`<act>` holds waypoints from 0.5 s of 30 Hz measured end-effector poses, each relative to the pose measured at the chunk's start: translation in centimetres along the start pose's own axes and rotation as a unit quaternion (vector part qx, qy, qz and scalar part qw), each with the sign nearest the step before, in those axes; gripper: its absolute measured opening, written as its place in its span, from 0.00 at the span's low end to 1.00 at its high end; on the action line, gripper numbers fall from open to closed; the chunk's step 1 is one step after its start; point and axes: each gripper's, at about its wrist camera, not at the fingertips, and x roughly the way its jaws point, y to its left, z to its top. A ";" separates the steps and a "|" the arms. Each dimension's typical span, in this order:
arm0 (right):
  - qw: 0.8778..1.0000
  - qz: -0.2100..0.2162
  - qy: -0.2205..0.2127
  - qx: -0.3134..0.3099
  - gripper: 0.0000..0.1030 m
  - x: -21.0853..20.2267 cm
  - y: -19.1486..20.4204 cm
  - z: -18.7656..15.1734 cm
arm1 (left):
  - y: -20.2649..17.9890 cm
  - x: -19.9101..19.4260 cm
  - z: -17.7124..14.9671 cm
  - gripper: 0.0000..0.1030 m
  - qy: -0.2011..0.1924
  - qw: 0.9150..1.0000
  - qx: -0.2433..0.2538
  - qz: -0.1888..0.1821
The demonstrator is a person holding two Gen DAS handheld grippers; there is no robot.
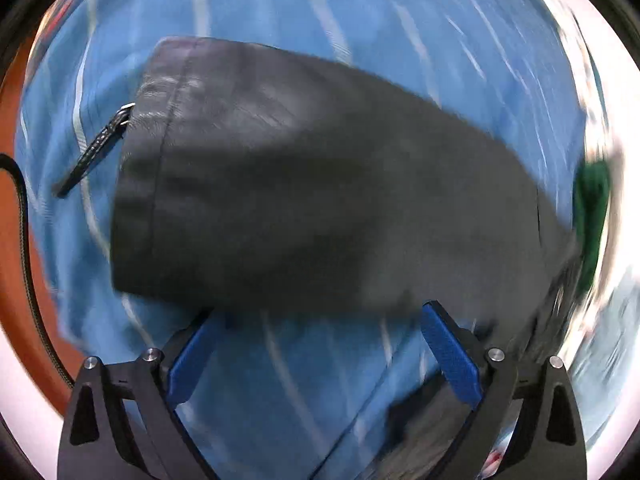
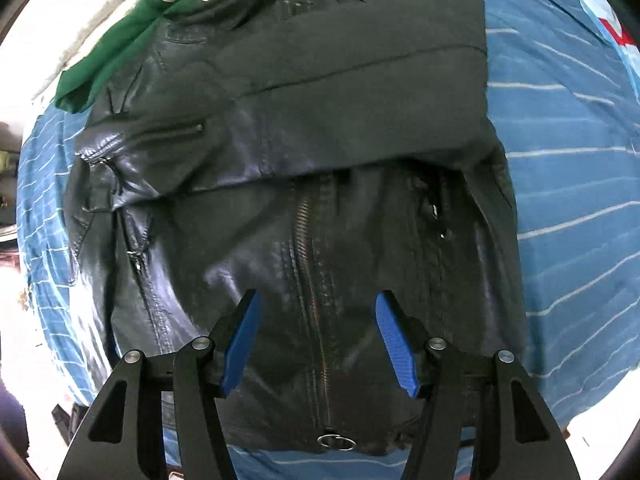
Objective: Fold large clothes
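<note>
A black leather jacket point(image 2: 280, 208) lies face up on a blue striped sheet point(image 2: 568, 184). One sleeve point(image 2: 352, 92) is folded across its chest. The front zipper point(image 2: 308, 264) runs down to a ring pull point(image 2: 337, 441) at the near hem. My right gripper point(image 2: 316, 320) is open and empty, hovering above the jacket's lower front. In the blurred left wrist view a black sleeve point(image 1: 304, 192) lies across the sheet point(image 1: 280, 8), its cuff at the left. My left gripper point(image 1: 320, 320) is open just below the sleeve; its left fingertip is hidden by the sleeve edge.
A green garment with white stripes point(image 2: 132, 44) lies at the jacket's collar, far left; it also shows in the left wrist view point(image 1: 592, 208). A black zipper strap point(image 1: 96, 148) lies by the cuff. An orange surface point(image 1: 16, 240) and a dark cord point(image 1: 24, 240) border the sheet.
</note>
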 end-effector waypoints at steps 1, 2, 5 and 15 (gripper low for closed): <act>1.000 0.001 -0.001 0.000 0.60 0.0 -0.3 -0.1 | 0.4 0.2 0.8 0.96 -0.009 1.000 -0.027 -0.006; 1.000 0.004 -0.001 -0.003 0.60 0.0 0.0 -0.1 | 0.7 0.2 1.6 0.93 -0.020 0.998 -0.053 -0.006; 1.000 0.009 -0.005 -0.021 0.60 -0.3 1.9 -0.1 | -0.7 -1.0 3.6 0.51 -0.078 0.994 -0.053 0.050; 0.991 0.030 -0.042 -0.126 0.60 -0.3 14.3 2.6 | -6.6 -5.7 13.0 0.08 -0.185 0.979 0.067 0.045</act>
